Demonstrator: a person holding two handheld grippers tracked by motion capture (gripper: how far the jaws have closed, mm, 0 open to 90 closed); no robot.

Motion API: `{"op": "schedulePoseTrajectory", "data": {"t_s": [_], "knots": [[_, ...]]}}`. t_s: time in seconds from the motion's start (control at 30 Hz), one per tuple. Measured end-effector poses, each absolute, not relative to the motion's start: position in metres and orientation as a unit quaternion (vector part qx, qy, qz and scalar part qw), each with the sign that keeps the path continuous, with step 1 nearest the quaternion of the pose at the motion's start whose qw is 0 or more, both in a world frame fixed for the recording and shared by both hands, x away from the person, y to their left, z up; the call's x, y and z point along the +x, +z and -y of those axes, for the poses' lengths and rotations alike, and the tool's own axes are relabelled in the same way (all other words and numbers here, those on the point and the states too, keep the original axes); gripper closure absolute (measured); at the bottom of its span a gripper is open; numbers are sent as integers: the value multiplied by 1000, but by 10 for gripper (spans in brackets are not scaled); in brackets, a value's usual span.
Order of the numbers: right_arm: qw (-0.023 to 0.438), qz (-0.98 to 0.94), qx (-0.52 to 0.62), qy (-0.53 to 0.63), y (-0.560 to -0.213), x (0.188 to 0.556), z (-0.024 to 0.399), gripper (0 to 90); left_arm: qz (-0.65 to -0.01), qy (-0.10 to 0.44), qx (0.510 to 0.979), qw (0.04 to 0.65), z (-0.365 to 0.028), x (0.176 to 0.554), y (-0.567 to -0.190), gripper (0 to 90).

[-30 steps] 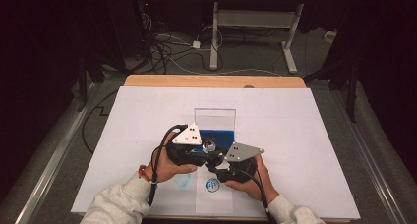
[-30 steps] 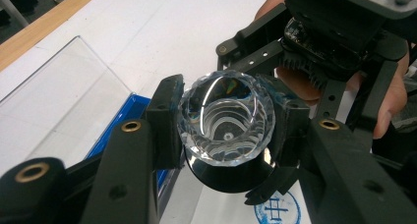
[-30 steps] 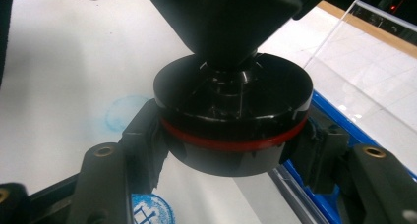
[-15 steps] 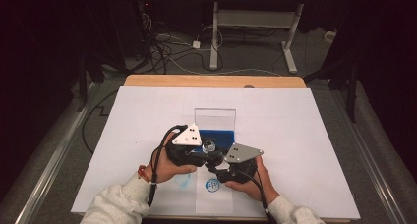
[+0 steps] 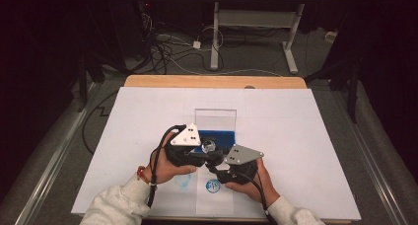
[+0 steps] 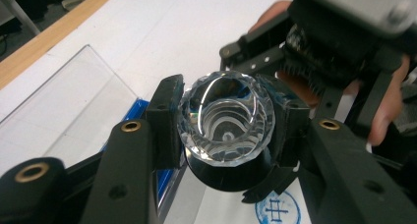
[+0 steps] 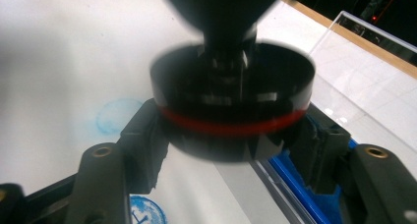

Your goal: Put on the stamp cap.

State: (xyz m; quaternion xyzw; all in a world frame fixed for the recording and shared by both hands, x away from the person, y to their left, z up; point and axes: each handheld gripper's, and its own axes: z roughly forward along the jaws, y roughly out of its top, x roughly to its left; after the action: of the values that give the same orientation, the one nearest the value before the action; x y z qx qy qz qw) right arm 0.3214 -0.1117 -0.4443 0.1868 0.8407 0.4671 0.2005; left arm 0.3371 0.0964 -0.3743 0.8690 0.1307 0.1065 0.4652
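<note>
Counter (image 5: 148, 82): a wooden top is showing as a strip along the far edge, with dark floor, cables and a white frame lying beyond it.
White sheet (image 5: 305, 136): it is covering nearly the whole counter and carrying everything else.
Clear panel (image 5: 215, 117): a see-through acrylic sheet is lying at the centre of the white sheet, just beyond the two grippers; in the left gripper view (image 6: 64, 111) it is sitting to the left of the fingers.
Blue pad (image 5: 222, 136): it is lying at the near edge of the clear panel, partly hidden behind the grippers.
Left gripper (image 5: 197, 153): a hand is holding it above the sheet's near centre; its fingers (image 6: 164, 121) are pressing on either side of the crystal knob.
Right gripper (image 5: 224, 168): it is meeting the left one tip to tip; its fingers (image 7: 142, 135) are clamped around the black disc.
Black disc (image 7: 231, 101): round, with a red band along its lower edge, blurred, sitting directly under the knob.
Crystal knob (image 6: 227, 117): a faceted clear piece is facing the camera, held above the sheet.
Blue stamp (image 5: 213, 186): a round printed mark is lying on the sheet, just under the right gripper.
Faint blue smudge (image 5: 183, 181): a pale ring is lying beside the left hand.
</note>
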Motion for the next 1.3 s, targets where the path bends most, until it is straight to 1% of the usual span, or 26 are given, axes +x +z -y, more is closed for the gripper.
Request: {"op": "schedulePoseTrajectory", "data": {"t_s": [0.33, 0.6, 0.73, 0.9, 1.3], "knots": [[210, -840, 184, 465, -444, 321, 115, 345, -133, 114, 866, 469, -103, 337, -369, 546], [219, -837, 191, 463, -440, 321, 123, 298, -138, 120, 867, 463, -107, 337, -369, 546], [243, -835, 192, 455, -436, 320, 126, 280, -139, 124, 870, 457, -108, 337, -371, 546], [254, -828, 204, 455, -433, 319, 131, 244, -143, 127, 874, 447, -110, 338, -374, 546], [272, -820, 218, 454, -426, 315, 151, 244, -152, 140, 878, 432, -115, 341, -376, 546]]}}
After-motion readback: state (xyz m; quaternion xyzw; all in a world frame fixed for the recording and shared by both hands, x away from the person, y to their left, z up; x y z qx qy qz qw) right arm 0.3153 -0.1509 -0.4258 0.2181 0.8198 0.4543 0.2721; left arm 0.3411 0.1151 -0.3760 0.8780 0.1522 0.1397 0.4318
